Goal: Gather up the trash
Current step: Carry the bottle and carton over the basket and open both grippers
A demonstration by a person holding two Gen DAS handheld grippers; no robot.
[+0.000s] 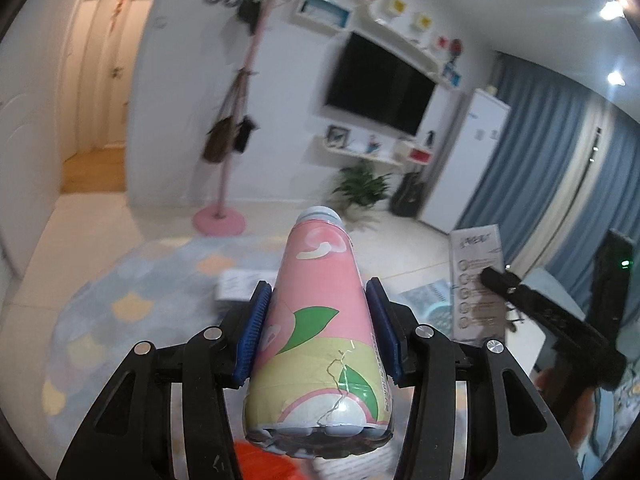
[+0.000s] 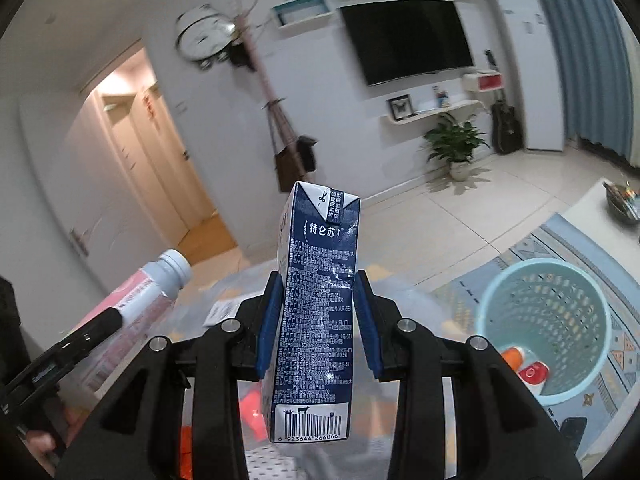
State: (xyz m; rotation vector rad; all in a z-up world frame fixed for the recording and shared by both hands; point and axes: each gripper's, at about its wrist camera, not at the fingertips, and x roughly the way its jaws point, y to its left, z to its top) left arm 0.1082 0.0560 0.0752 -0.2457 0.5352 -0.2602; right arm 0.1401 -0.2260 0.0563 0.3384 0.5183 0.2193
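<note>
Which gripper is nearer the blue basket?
Right. The blue basket sits just beside the right gripper, which holds a carton; the left gripper is farther away.

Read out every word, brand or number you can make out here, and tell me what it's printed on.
"特仑苏": brand on the dark blue milk carton.
"6 923644 266066": under the barcode at the carton's base.
Carton's fine print: too small to read.
Pink bottle: side print too small.
Leaflet: blurred.
Wall clock: blurred.
</note>
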